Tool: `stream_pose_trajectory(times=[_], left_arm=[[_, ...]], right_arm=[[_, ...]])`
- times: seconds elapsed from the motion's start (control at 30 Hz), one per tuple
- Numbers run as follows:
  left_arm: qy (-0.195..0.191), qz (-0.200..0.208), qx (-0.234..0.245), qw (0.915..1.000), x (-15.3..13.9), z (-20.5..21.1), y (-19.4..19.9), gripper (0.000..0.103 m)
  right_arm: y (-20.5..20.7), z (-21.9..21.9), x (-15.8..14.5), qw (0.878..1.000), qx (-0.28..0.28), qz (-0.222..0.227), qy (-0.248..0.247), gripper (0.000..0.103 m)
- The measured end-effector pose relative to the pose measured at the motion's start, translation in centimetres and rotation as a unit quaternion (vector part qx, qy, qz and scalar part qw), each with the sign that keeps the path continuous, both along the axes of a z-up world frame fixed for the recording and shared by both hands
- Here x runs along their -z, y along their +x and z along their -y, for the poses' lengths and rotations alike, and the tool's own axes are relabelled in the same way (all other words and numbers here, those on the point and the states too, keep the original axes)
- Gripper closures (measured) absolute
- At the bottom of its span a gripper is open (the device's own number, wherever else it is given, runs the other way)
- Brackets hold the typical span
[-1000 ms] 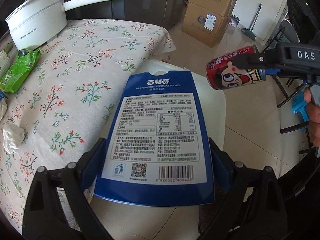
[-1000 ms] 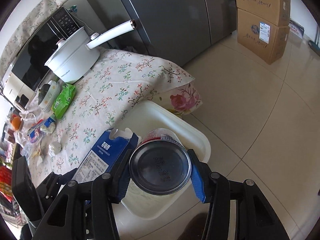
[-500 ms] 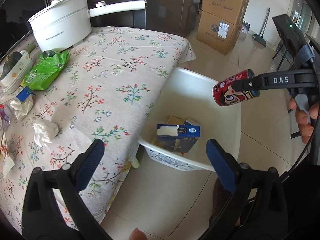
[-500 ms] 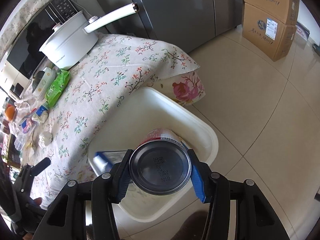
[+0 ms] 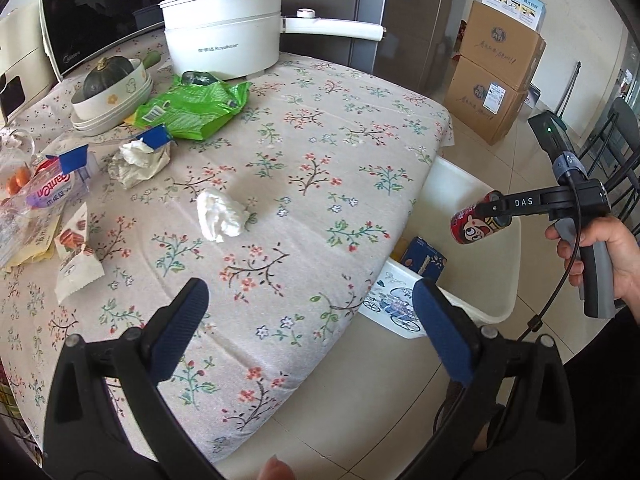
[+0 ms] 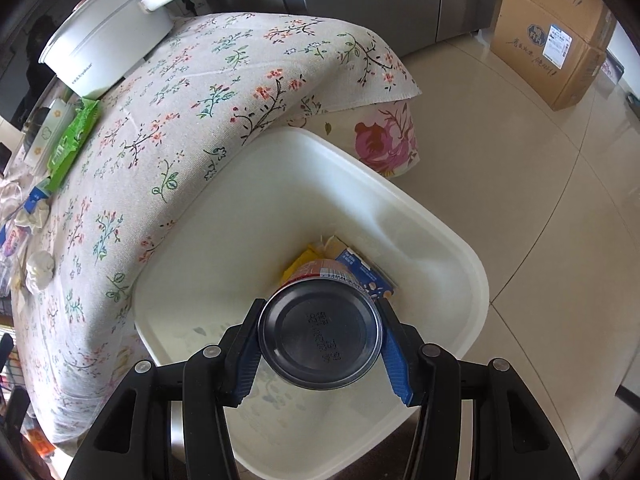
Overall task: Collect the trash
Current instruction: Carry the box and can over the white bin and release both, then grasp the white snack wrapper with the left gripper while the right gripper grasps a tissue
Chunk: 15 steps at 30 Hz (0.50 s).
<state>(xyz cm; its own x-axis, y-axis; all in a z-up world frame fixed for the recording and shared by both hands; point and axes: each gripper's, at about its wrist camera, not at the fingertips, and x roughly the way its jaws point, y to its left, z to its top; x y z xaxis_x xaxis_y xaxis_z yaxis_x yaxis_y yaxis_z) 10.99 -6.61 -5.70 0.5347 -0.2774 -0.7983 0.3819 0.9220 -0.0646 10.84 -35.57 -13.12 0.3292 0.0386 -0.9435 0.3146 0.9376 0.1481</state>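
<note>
The right gripper clamps a red drink can above the white trash bin holding a blue biscuit box, while the left gripper hangs spread and empty over the floral-clothed table.

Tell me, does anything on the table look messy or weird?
Yes. Crumpled tissues and a ripped-open green snack bag lie loose on the flowered tablecloth, with torn wrappers by the left edge. It is trash not yet in the white bin. Nothing looks spilled or broken.
</note>
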Motion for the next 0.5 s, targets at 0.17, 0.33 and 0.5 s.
stream_pose_trajectory(times=[0.17, 0.33, 0.5], left_arm=[[-0.005, 0.006, -0.017, 0.9998, -0.4, -2.2, 0.0, 0.002], [-0.013, 0.014, -0.035, 0.9992, -1.2, -4.2, -0.1, 0.002], [-0.011, 0.027, -0.054, 0.9981, -2.0, -6.0, -0.1, 0.002]], right_arm=[[0.1, -0.9, -1.9, 1.0, -0.001, 0.024, -0.004, 0.034], [0.2, -3.3, -4.6, 0.998, -0.02, 0.059, -0.015, 0.034], [0.6, -6.2, -7.5, 0.993, -0.05, 0.098, -0.042, 0.03]])
